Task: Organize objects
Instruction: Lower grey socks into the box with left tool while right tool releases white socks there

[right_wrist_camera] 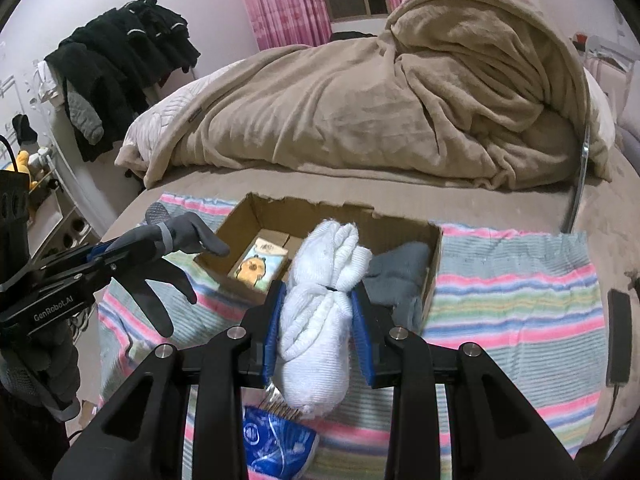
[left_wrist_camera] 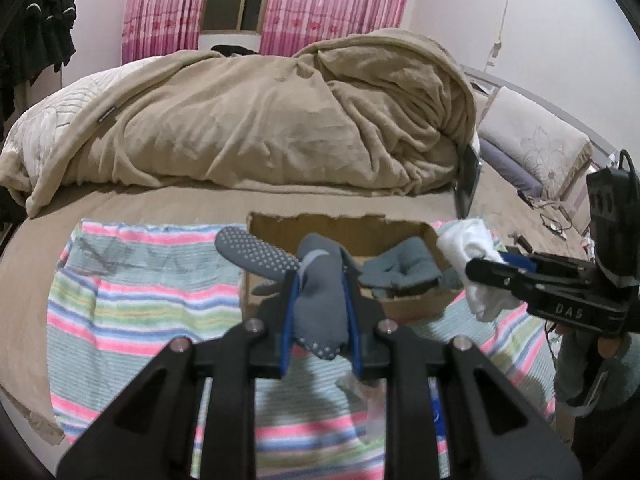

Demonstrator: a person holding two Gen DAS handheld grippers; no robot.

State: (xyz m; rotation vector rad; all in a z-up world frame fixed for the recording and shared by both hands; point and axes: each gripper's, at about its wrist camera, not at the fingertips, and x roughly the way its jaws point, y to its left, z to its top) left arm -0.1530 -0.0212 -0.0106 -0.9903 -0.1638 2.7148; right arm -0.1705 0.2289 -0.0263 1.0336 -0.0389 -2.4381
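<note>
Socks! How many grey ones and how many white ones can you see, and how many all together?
Grey: 2, the grey sock with grip dots in the left gripper, and the grey socks bundle in the cardboard box.
White: 1, the rolled white socks in the right gripper.
Total: 3

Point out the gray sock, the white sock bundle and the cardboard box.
gray sock (left_wrist_camera: 320, 304): left wrist view, its body between the jaws.
white sock bundle (right_wrist_camera: 316, 320): right wrist view, its pinched middle.
cardboard box (right_wrist_camera: 400, 226): right wrist view, its far inner wall.
</note>
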